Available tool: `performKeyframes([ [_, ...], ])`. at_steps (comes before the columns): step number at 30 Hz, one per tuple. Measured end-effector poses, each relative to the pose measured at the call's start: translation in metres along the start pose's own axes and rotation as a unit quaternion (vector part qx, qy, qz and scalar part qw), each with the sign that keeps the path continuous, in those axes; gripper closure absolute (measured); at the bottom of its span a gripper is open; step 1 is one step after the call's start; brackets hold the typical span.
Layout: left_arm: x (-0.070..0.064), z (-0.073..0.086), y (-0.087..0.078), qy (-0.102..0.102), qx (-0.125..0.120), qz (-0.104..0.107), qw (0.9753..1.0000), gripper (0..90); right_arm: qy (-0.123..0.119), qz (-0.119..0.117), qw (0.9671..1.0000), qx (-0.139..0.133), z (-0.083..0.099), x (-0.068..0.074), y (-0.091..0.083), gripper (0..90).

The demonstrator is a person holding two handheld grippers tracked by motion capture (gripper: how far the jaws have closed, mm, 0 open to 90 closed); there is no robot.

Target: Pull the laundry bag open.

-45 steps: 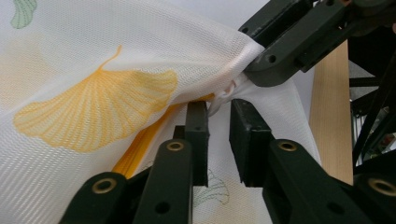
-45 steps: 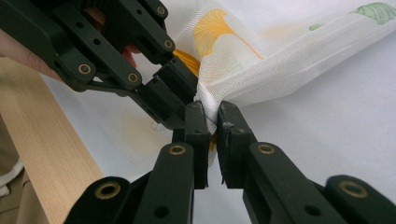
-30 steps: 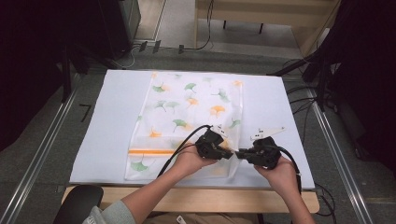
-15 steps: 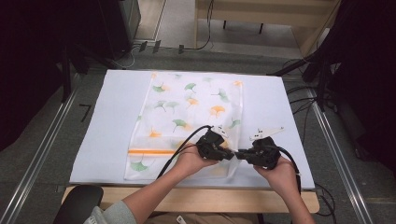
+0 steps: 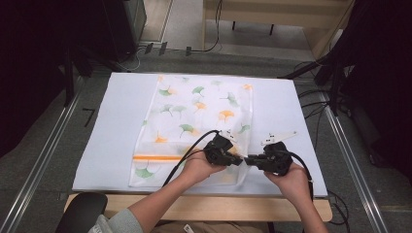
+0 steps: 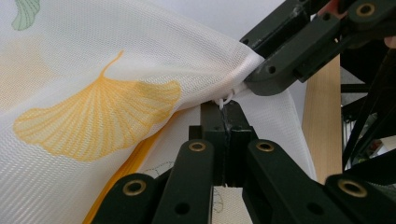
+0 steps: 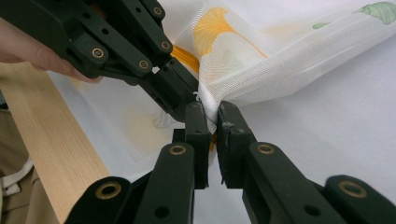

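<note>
Nothing much has shifted across the last second, and that tells its own story: the bench (image 5: 121, 121) with its white cover lies just as it did, and the mesh laundry bag (image 5: 194, 116), printed with ginkgo leaves, is spread flat down the middle exactly where it was, far edge squared up, orange zipper band (image 5: 158, 157) running along its near left part. You're parked at the bag's near right corner with both tools, and neither forearm has travelled. So this reads as a hold, not a pull: you look to be settling the grip before working the zipper. Your left hand-held gripper (image 6: 223, 122) is clamped shut, its jaws pressed together on the small white zipper pull (image 6: 225, 100) at the corner. Your right hand-held gripper (image 7: 211, 122) is closed on a bunched fold of mesh (image 7: 243, 79) right beside it, the cloth pinched between the jaws and lifted off the bench into a ridge. The two tools meet nearly tip to tip, jaws almost touching. With one side anchoring the fabric and the other on the pull, you seem set to draw the slider along; keep the mesh taut, because that pull is tiny and could slip out.
</note>
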State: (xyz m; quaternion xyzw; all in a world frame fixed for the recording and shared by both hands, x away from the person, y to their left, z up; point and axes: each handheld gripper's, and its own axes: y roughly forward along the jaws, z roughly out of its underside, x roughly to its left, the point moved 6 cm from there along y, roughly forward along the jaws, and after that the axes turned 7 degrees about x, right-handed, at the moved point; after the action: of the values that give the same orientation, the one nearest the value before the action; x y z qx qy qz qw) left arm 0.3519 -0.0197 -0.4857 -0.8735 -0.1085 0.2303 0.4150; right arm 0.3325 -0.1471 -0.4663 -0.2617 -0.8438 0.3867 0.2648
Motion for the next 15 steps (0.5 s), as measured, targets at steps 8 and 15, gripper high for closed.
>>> performKeyframes([
  [8,0.001,0.000,0.000,-0.006,0.005,-0.006,1.0000,90.0,0.000,0.004,1.0000,0.002,0.000,0.000,0.000,85.9],
  [15,0.010,0.005,-0.004,-0.016,0.013,-0.013,0.9997,90.0,0.001,0.005,1.0000,-0.002,0.001,-0.002,-0.004,86.0],
])
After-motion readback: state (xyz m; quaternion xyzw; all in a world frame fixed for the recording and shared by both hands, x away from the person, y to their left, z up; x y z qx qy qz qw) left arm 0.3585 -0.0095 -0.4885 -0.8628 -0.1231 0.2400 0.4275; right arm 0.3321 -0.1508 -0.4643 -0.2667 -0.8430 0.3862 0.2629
